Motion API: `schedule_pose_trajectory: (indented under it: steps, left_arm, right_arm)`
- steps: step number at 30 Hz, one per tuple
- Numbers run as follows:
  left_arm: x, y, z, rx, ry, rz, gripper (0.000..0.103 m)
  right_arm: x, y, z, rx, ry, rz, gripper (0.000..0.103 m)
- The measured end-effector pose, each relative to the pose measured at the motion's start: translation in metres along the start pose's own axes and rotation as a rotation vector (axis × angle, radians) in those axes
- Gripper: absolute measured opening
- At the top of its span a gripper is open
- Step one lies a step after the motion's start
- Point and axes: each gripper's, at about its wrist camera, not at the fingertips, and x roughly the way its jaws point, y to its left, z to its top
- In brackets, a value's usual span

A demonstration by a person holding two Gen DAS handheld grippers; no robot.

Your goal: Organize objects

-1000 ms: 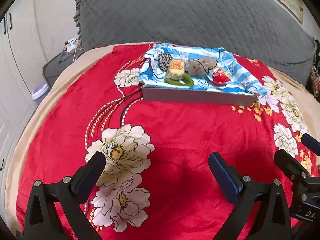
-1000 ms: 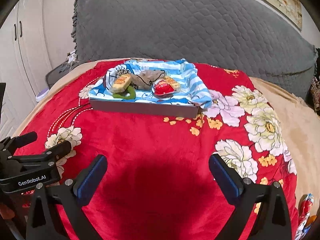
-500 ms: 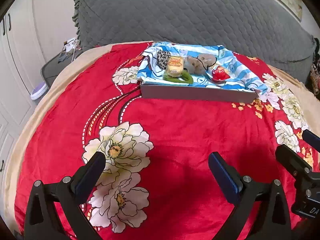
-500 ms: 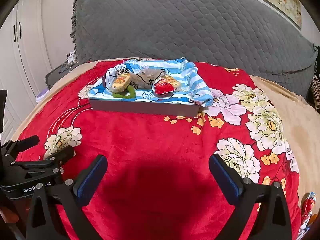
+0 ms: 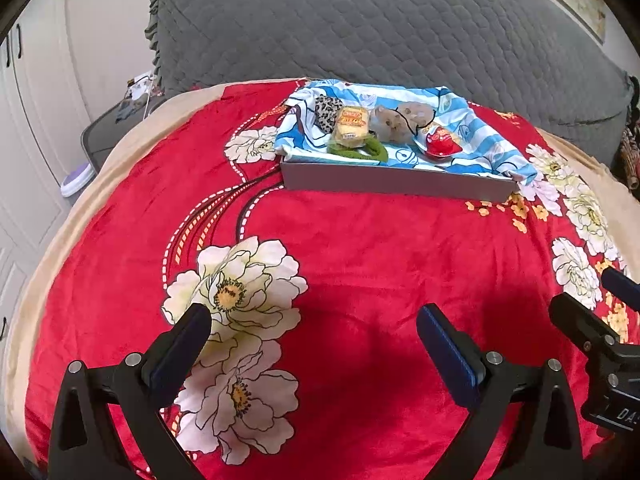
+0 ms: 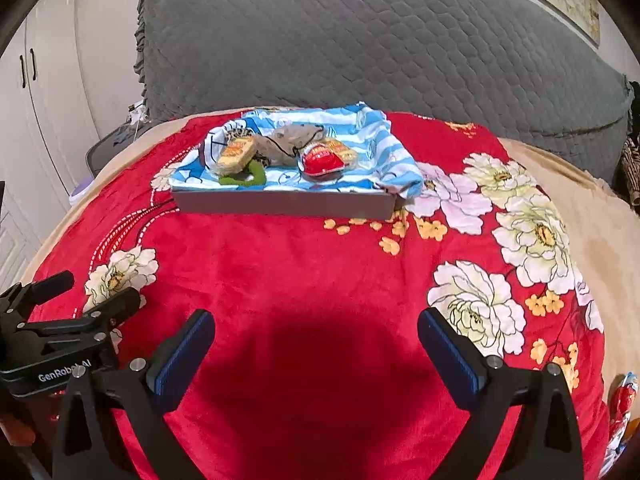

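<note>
Hovering empty over the red blanket (image 5: 360, 264), both the left gripper (image 5: 312, 332) and right gripper (image 6: 316, 332) gape apart, while the tray (image 5: 396, 182) at twelve o'clock already holds snacks (apparently little remains).

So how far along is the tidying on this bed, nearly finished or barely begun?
Hard to say. A grey tray lined with a blue striped cloth already holds a yellow snack pack, a red packet and a green ring. Nothing is in hand: the left gripper and right gripper hover with jaws open. One wrapped item lies at the blanket's edge, apparently left.
</note>
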Motion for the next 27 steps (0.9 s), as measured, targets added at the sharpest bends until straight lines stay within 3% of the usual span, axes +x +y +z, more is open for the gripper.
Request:
schedule_pose_trajectory:
  steps: [27]
  left_arm:
    - [0.017, 0.002, -0.011, 0.01, 0.032, -0.002, 0.102]
  right_arm:
    - [0.016, -0.004, -0.013, -0.029, 0.037, -0.026, 0.102]
